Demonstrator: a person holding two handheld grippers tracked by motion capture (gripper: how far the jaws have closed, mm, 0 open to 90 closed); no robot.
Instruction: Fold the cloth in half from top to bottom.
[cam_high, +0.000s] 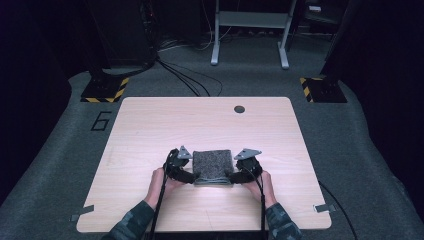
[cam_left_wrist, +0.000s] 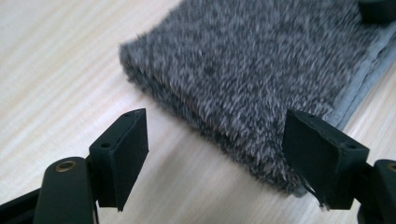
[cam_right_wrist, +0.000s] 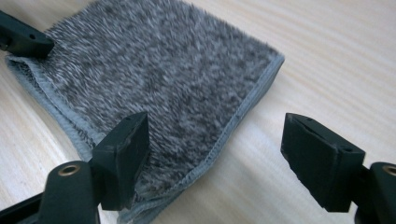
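A fuzzy grey cloth (cam_high: 213, 166) lies folded on the table (cam_high: 150, 125), near my edge of it. My left gripper (cam_left_wrist: 215, 154) is at its left side and my right gripper (cam_right_wrist: 215, 156) at its right side, both wide open, holding nothing. The cloth looks soft, light and floppy. I think pinching its near corners (cam_right_wrist: 154, 205) works best.
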